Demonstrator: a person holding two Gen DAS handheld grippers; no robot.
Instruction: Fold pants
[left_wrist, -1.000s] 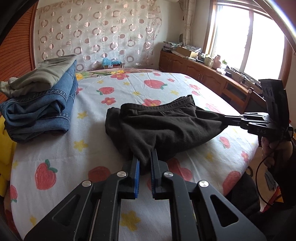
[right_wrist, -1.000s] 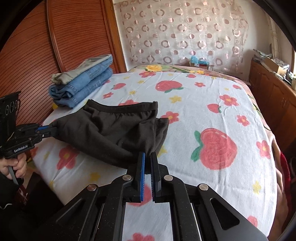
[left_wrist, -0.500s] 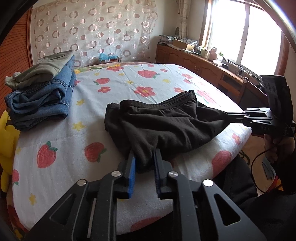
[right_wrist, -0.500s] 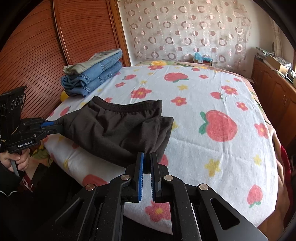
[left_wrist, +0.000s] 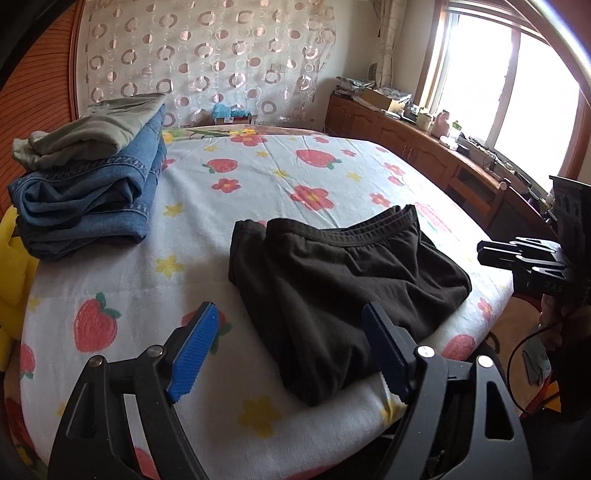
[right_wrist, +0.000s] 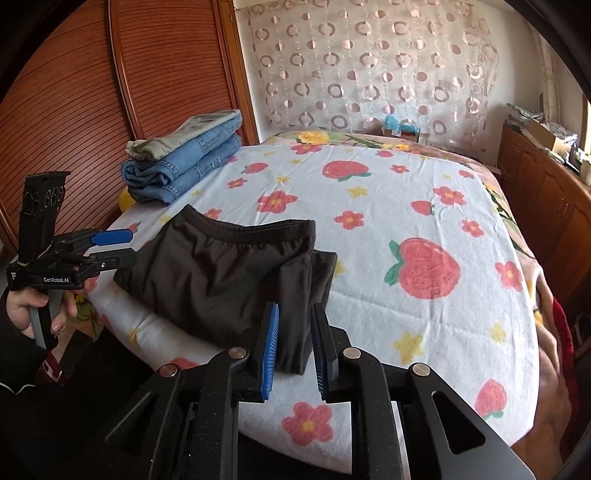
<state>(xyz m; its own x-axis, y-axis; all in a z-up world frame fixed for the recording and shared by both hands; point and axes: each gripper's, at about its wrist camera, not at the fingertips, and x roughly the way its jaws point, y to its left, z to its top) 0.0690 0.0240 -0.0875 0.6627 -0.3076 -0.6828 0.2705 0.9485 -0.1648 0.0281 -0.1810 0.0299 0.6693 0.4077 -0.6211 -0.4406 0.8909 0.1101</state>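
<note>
Left wrist view shows the left gripper (left_wrist: 291, 354) spread wide above the folded black pants (left_wrist: 340, 288) on the bedsheet (left_wrist: 258, 184). Right gripper (right_wrist: 295, 347) also stands parted, gripping nothing.

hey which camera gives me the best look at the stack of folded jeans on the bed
The left wrist view. There the stack of folded jeans sits close and large, with the layers, seams and the grey-green garment on top clear. The right wrist view shows the same stack smaller and farther away, by the wooden wardrobe.
</note>
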